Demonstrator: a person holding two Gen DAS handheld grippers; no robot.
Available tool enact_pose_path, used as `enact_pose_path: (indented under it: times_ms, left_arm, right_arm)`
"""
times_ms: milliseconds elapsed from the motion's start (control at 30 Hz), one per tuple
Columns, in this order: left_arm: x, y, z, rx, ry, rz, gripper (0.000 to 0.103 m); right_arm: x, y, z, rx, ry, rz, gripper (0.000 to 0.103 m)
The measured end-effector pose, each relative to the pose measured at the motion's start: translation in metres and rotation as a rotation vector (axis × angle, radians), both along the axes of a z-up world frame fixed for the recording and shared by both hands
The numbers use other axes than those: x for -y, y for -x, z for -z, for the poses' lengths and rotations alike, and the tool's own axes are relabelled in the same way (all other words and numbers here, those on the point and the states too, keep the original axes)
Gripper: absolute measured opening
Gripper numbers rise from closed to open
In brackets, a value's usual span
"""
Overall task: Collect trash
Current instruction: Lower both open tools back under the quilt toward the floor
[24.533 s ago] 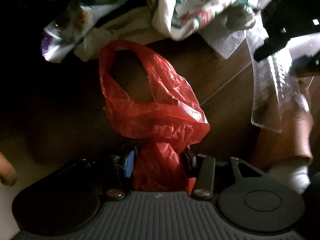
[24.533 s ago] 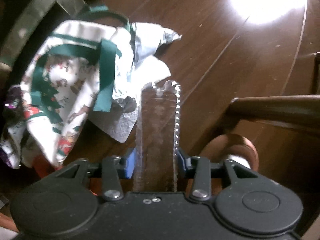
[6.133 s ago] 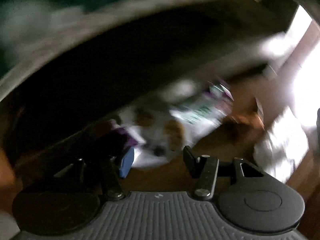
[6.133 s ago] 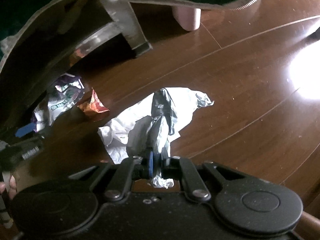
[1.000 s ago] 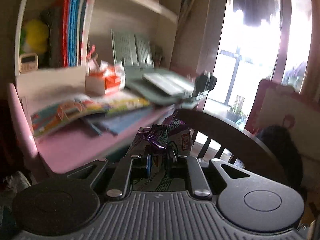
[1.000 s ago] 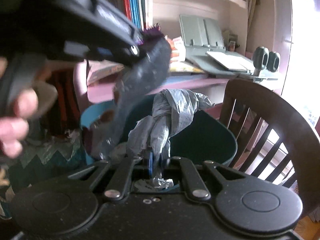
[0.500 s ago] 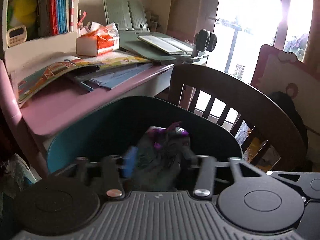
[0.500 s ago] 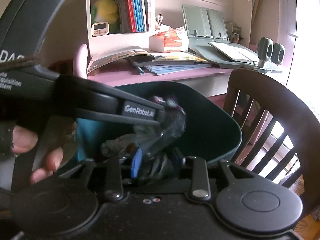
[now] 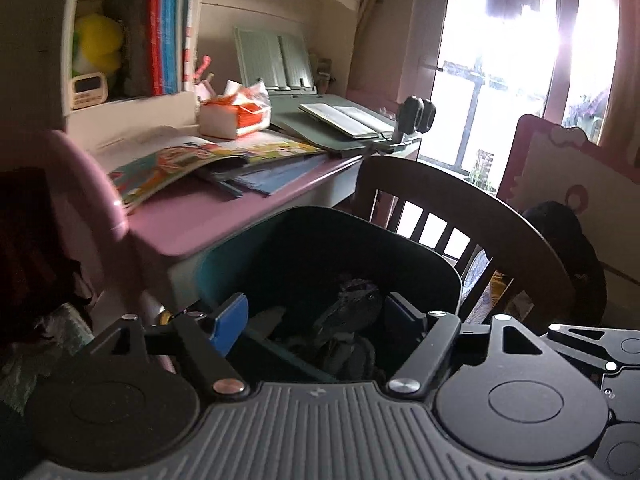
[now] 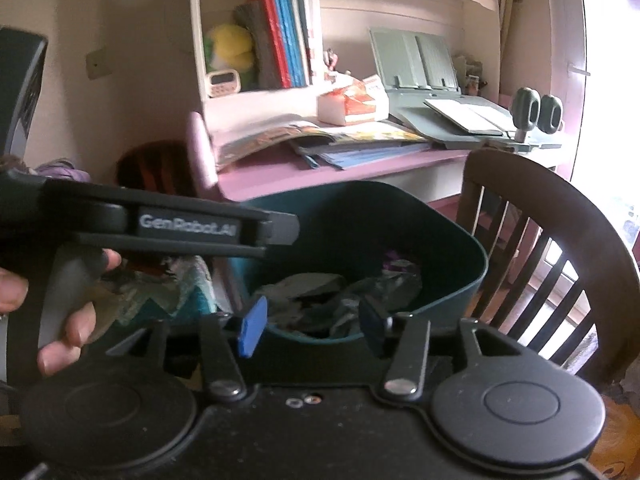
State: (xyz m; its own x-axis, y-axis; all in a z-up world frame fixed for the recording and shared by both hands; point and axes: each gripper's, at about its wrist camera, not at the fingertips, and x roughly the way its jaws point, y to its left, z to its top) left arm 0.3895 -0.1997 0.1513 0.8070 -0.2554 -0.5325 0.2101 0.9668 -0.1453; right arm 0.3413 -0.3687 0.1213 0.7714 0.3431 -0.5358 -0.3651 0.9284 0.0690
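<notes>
A dark teal bin point(image 9: 416, 256) point(image 10: 460, 248) stands in front of the pink desk. Crumpled trash lies inside it: a purple-topped snack wrapper point(image 9: 356, 304) point(image 10: 396, 264) and grey paper and plastic point(image 10: 312, 292). My left gripper point(image 9: 316, 320) is open and empty just above the bin's near rim. My right gripper point(image 10: 312, 324) is also open and empty, at the bin's near rim. The left gripper's body also crosses the right wrist view point(image 10: 184, 228), held by a hand point(image 10: 68, 320).
A dark wooden chair point(image 9: 480, 216) point(image 10: 560, 216) stands right of the bin. The pink desk point(image 9: 192, 216) point(image 10: 360, 168) behind holds books, a tissue pack point(image 9: 236, 112) and a book stand. A shelf with books stands at the back. A bright window is at the right.
Both grippers have opened and dropped their loads into the bin: the snack wrapper from the left, the grey crumpled trash from the right. Both have pulled back a little.
</notes>
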Motion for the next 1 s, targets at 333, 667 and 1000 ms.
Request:
enact_pose_path:
  times_ms: [333, 667, 1000]
  left_arm:
    - [-0.06, 0.069, -0.013, 0.018, -0.018, -0.04, 0.084]
    - [-0.132, 0.121, 0.002, 0.016, 0.019, -0.088, 0.099]
    - [-0.222, 0.149, 0.066, -0.071, 0.17, -0.155, 0.102]
  right_arm:
    - [-0.045, 0.053, -0.02, 0.036, 0.013, -0.044, 0.054]
    - [-0.107, 0.079, -0.002, -0.023, -0.047, -0.16, 0.054]
    - [-0.172, 0.071, 0.062, -0.136, -0.127, -0.171, 0.055]
